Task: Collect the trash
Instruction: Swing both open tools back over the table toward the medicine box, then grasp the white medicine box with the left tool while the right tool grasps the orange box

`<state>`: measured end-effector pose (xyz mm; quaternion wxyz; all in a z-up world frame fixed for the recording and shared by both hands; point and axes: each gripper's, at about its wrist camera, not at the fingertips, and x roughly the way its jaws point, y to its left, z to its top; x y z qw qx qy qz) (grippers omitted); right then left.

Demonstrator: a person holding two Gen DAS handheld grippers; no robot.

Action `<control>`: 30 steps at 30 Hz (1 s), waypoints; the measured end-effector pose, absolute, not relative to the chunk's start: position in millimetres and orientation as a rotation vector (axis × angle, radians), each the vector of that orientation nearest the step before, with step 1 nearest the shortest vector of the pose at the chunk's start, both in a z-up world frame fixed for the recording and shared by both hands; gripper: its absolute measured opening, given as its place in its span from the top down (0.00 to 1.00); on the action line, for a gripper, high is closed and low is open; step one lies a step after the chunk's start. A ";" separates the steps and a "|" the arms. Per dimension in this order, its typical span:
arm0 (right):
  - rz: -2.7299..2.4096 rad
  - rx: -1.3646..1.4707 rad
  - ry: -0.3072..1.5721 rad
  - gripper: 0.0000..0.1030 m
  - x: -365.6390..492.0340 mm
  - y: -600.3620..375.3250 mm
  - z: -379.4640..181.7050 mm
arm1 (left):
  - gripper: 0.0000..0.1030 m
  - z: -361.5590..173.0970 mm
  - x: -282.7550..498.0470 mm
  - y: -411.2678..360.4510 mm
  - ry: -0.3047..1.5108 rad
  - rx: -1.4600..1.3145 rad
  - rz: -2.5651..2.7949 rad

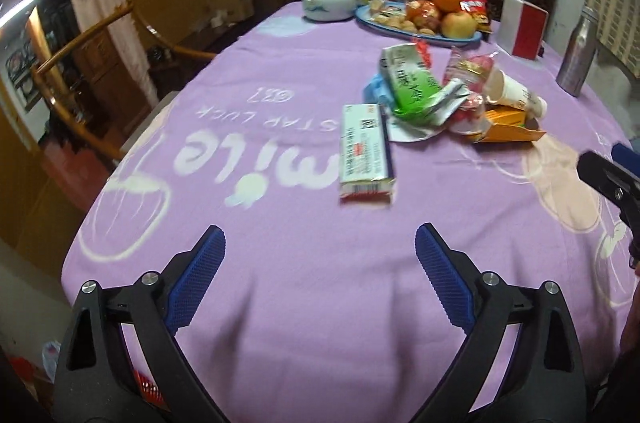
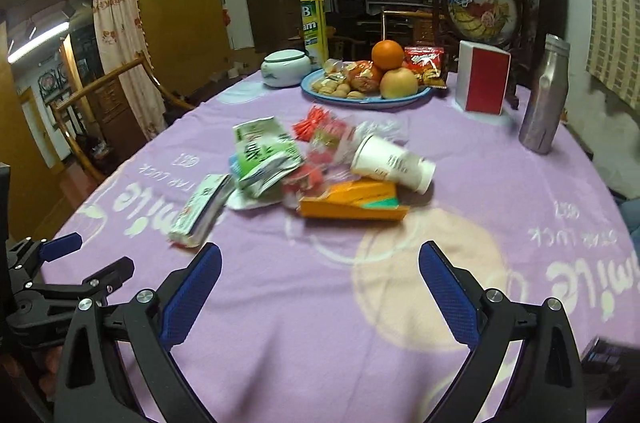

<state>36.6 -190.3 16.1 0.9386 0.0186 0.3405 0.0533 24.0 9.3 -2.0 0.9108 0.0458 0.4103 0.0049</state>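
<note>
Left wrist view: left gripper [image 1: 316,239] jaws spread wide, nothing between them, hovering over the near part of the worktop [image 1: 304,303], which is covered by a purple cloth with white lettering. Trash pile sits mid-worktop, beyond the jaws and to the right: a long white carton [image 1: 366,151] lies nearest, a green-and-white wrapper [image 1: 412,83] behind it, a tipped white paper cup [image 1: 516,93] on its side to the right, an orange box [image 1: 510,127] below the cup, and red-and-clear plastic wrappers [image 1: 470,71] between them. Items touch or overlap; the carton lies at the left edge of the pile. Part of the right gripper [image 1: 612,179] enters at the right edge. Right wrist view: right gripper [image 2: 320,255] jaws likewise wide apart and empty, over the near worktop, with the orange box straight ahead and the cup just behind it. The left gripper shows at the lower left edge, near the carton's near end, not touching it. Far end of worktop: a blue plate [image 2: 400,99] of fruit and snacks, a white lidded jar [image 2: 286,67] and a tall yellow canister [image 2: 314,23] to its left, a red-and-white box [image 2: 484,83] and a metal bottle [image 2: 546,95] to its right. Wooden chair [image 1: 80,63] at far left.
</note>
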 end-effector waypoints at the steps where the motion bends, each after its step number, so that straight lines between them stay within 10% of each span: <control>1: 0.102 0.028 0.703 0.06 43.4 -191.1 17.4 | 0.10 -2.7 29.5 4.4 0.851 0.096 -0.001; 30: 0.064 0.140 0.680 0.06 87.0 -225.9 -10.5 | 0.09 -38.7 119.0 -2.6 0.947 0.088 0.037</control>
